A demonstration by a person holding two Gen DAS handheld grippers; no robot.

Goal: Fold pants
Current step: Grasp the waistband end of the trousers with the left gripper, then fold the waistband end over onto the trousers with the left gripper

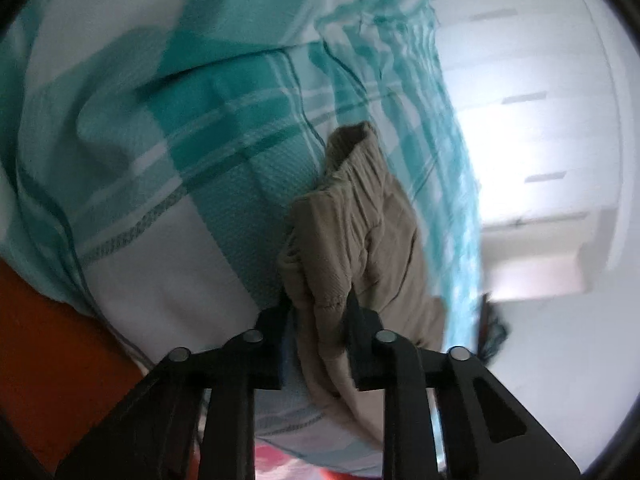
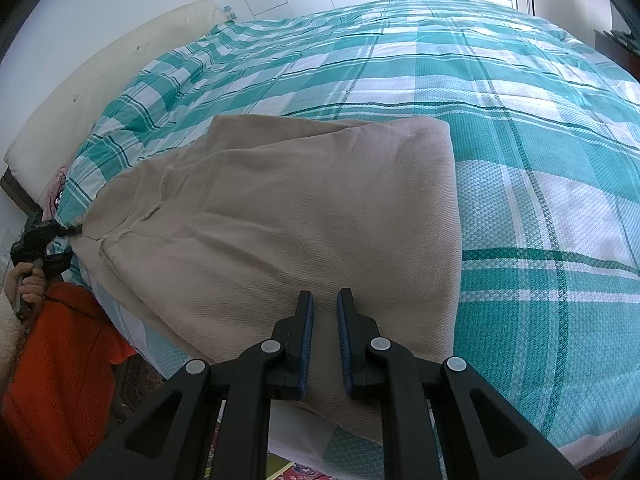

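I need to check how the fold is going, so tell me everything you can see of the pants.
The pants are beige, of a ribbed, corduroy-like cloth, lying folded on the teal plaid bedspread near its edge. The left gripper is clamped on a bunched part by the gathered waistband. The right gripper hangs over the other end, jaws slightly apart, gripping nothing. Seams and a pocket edge show.

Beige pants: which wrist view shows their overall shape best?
Right wrist: the beige pants lie spread across the plaid bedspread. The left wrist shows only a bunched section clamped in the left gripper.
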